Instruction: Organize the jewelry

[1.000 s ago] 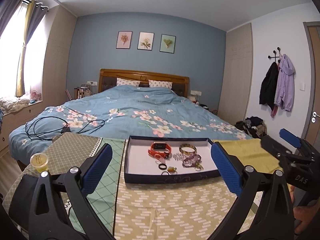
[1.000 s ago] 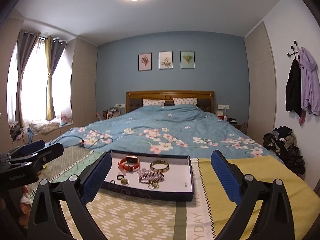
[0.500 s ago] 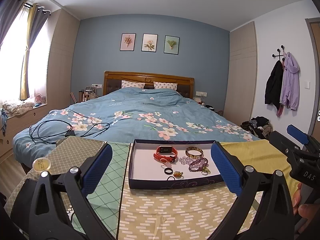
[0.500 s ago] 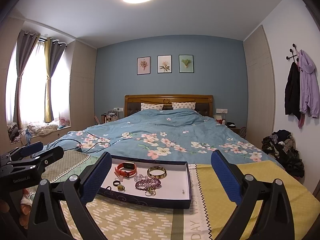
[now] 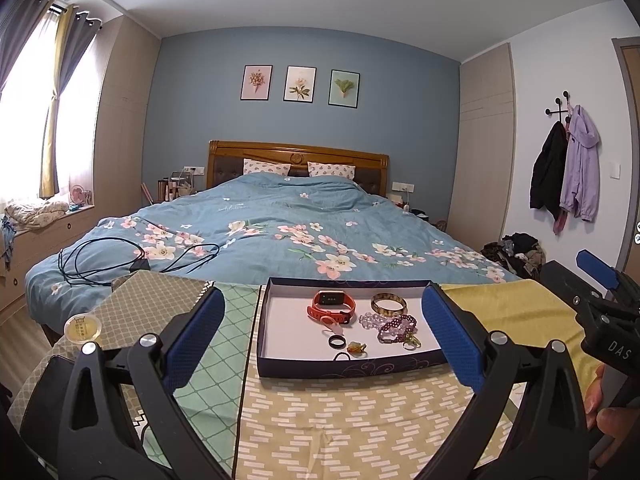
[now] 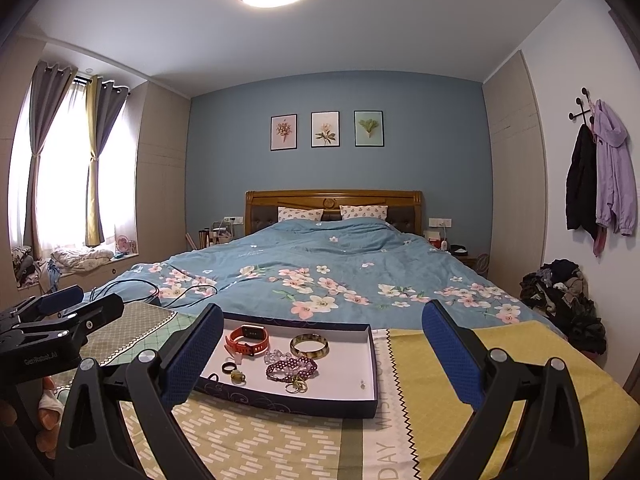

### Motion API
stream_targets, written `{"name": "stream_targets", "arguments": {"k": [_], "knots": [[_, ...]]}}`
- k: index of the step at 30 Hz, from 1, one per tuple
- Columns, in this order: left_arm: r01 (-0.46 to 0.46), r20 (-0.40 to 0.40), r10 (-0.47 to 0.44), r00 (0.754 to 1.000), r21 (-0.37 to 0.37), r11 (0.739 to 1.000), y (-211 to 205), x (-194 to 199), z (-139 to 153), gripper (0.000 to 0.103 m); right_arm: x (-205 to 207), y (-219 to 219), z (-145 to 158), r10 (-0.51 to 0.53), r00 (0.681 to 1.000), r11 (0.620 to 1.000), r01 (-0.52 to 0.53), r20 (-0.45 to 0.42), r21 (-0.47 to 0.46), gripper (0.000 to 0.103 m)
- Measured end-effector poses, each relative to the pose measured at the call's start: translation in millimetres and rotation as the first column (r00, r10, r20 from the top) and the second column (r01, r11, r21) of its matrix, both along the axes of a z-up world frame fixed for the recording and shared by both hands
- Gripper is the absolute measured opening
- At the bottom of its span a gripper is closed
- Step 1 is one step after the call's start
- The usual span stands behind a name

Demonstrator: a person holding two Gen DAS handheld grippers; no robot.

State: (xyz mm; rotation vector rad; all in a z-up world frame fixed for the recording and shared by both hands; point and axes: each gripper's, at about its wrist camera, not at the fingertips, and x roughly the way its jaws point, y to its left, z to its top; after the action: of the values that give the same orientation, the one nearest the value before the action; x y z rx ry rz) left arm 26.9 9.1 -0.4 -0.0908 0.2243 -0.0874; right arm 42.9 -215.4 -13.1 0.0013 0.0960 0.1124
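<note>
Two grippers, the left gripper (image 5: pixel 320 336) and the right gripper (image 6: pixel 322 354), hang over the near edge of the surface (image 5: pixel 340 420) with jaws spread wide and empty. The jewelry (image 5: pixel 362 322) lies in a flat box (image 5: pixel 344 368) near the surface's far edge, by the bed (image 5: pixel 280 224). A tiny piece by the box's front wall may be a ring.

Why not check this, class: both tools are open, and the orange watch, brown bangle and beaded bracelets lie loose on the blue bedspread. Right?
One thing is wrong: the orange watch, brown bangle and beaded bracelets lie inside the dark shallow box, not on the bedspread. The left wrist view shows it. Both the left tool and right tool are open.
</note>
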Motion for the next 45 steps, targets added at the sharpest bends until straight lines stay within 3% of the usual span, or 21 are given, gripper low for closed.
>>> {"name": "stream_targets", "arguments": {"k": [45], "knots": [[0.015,-0.012,-0.015,1.0,-0.004,1.0,-4.8,-1.1,1.0,0.097,3.3,1.0,-1.2,0.004,1.0,1.0,-0.004,-0.013,0.001,0.096]]}}
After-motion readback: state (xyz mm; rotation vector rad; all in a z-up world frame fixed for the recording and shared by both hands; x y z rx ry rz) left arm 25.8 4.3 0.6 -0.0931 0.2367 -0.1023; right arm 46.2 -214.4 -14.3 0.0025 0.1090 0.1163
